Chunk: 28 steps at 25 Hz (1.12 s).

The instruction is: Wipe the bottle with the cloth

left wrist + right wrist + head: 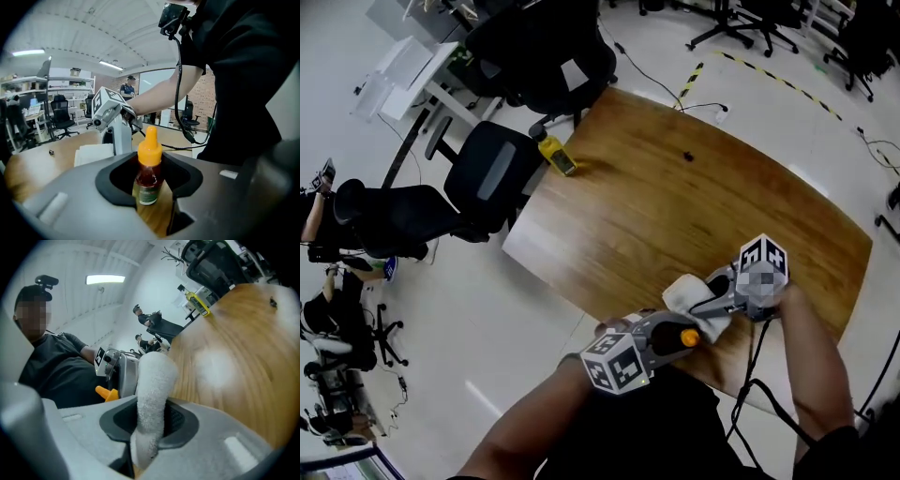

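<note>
So the orange-capped sauce bottle (pixel 149 176) is clamped upright in the left gripper (pixel 680 336), low over the table (pixel 675 206) edge. The white cloth (pixel 152 399) is pinched in the right gripper (pixel 712 305), just beside it on the bottle's far side. Probably only a short sideways reach is needed.

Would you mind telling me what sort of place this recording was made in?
Probably an open-plan lab or office workspace: black swivel chairs beside a wooden table, yellow-black floor tape, and shelving behind.
</note>
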Each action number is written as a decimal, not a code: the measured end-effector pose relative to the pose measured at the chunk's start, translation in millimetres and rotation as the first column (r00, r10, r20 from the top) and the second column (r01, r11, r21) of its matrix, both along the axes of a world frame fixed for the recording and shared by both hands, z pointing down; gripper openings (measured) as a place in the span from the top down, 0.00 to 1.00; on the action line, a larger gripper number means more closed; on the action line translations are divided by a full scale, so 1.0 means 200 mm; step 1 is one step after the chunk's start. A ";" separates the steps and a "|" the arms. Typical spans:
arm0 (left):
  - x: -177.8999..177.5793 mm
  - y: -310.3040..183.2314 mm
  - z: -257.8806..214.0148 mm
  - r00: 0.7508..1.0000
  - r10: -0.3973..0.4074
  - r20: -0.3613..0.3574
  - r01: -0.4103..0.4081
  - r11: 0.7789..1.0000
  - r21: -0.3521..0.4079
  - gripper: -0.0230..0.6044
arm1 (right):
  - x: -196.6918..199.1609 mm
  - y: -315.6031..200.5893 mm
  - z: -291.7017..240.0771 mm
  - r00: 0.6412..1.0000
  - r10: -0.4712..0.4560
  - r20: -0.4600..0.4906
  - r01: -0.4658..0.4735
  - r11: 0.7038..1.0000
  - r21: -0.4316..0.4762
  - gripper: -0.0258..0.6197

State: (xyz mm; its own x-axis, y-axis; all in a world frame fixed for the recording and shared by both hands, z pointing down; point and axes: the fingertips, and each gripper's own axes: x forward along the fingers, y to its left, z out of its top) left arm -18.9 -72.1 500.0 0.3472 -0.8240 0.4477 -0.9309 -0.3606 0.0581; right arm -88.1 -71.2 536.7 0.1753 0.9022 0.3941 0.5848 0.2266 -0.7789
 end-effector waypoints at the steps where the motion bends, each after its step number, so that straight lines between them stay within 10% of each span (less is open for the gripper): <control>1: 0.00 0.00 0.01 1.000 -0.007 -0.002 0.007 1.000 0.000 0.70 | -0.01 0.01 0.02 1.000 -0.007 -0.001 0.007 1.000 0.003 0.83; 21: -0.02 0.02 0.01 1.000 0.006 -0.025 -0.005 1.000 0.013 0.69 | -0.05 0.05 0.40 0.992 -0.003 0.130 -0.044 0.931 0.363 0.83; 28: -0.02 0.01 0.02 0.999 0.019 -0.035 -0.019 1.000 0.009 0.69 | -0.07 -0.12 0.18 0.897 0.224 0.381 -0.356 0.878 0.321 0.83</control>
